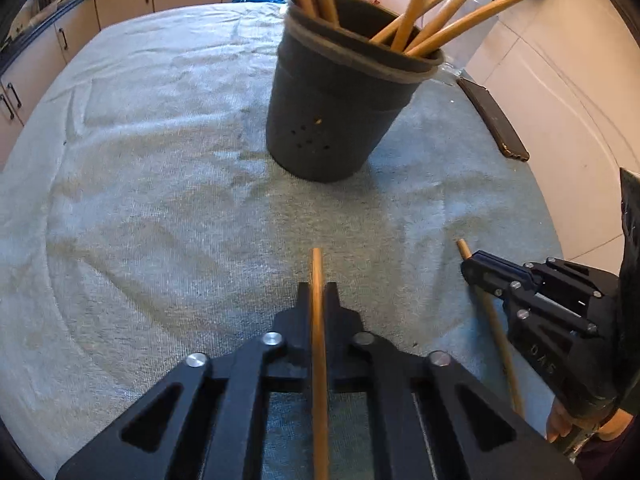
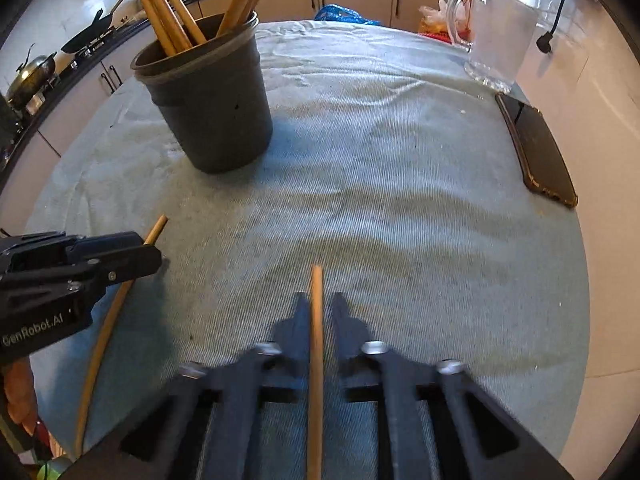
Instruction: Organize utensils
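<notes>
A dark grey holder (image 1: 332, 120) (image 2: 216, 112) stands upright on the pale green cloth, with several wooden chopsticks sticking out of it. My left gripper (image 1: 317, 292) is shut on one wooden chopstick (image 1: 317, 264), whose tip pokes out past the fingertips towards the holder. My right gripper (image 2: 316, 304) is likewise shut on a second chopstick (image 2: 316, 280). In the left wrist view, the right gripper (image 1: 470, 266) hangs at the lower right with its chopstick (image 1: 500, 336). From the right wrist, the left gripper (image 2: 148, 256) shows at the lower left, holding its chopstick (image 2: 100, 344). Both grippers hover short of the holder.
The cloth (image 1: 160, 160) covers a round table. A dark phone (image 2: 540, 148) (image 1: 496, 120) lies near the table's right edge, and a clear glass jug (image 2: 496, 40) stands behind it. Kitchen cabinets and a stove with pans line the background.
</notes>
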`<action>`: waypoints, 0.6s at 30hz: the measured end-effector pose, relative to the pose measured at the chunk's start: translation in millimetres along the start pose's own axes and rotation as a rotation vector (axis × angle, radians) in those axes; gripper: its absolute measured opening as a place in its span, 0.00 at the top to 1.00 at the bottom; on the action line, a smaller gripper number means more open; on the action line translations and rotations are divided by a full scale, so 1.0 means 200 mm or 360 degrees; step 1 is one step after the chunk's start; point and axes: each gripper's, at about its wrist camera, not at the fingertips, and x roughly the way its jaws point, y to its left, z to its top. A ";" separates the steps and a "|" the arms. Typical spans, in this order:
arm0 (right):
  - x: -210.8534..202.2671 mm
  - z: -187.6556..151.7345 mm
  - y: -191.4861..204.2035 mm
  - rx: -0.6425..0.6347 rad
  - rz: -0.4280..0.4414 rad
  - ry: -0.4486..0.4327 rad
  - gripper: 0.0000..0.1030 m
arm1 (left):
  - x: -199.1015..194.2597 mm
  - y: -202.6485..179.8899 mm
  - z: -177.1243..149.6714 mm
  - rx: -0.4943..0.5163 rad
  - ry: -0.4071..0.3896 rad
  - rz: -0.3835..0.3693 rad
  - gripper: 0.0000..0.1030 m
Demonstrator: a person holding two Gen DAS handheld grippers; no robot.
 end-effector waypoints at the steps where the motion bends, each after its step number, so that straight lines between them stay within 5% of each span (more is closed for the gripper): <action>1: -0.01 0.00 -0.01 0.0021 0.0011 -0.0011 0.94 | -0.01 0.01 0.00 -0.0029 -0.0020 -0.0004 0.95; 15: -0.70 -0.08 0.04 0.0087 0.0179 -0.0592 0.94 | -0.71 0.00 -0.19 -0.0002 -0.0532 -0.0039 0.95; 18: -0.82 -0.12 0.09 0.0082 0.0213 -0.0673 0.94 | -0.78 -0.05 -0.26 0.0045 -0.0614 0.0045 0.95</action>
